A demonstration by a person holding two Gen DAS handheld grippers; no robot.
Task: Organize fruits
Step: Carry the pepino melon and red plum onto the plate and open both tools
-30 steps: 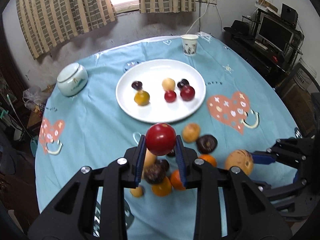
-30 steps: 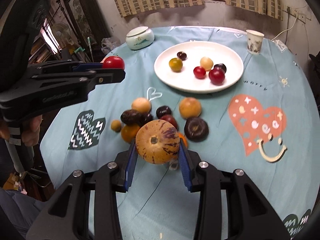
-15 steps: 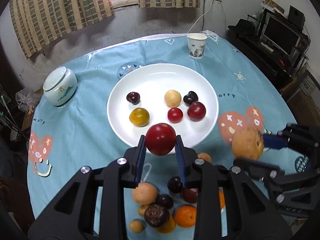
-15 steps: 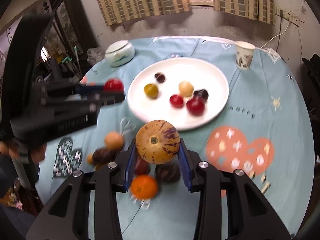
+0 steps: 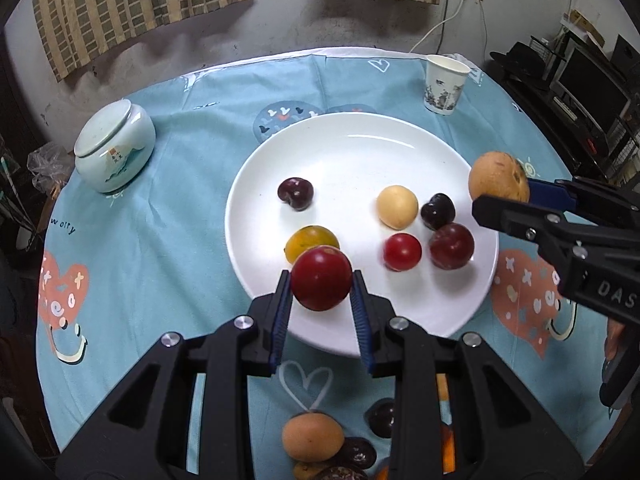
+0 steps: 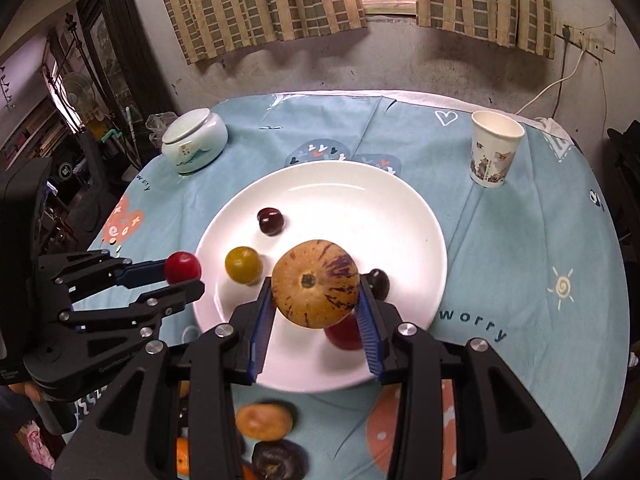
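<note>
blue tablecloth; left gripper clamps red fruit; right gripper clamps melon, hiding plate fruit

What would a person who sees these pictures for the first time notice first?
Two fruits held in the air: the left gripper clamps a red fruit over the near rim of the white plate, and the right gripper clamps a tan, purple-streaked fruit above it. Six small fruits already lie on the plate.

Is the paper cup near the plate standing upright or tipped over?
Upright. The paper cup stands on its narrow base on the tablecloth, open rim facing up.
</note>
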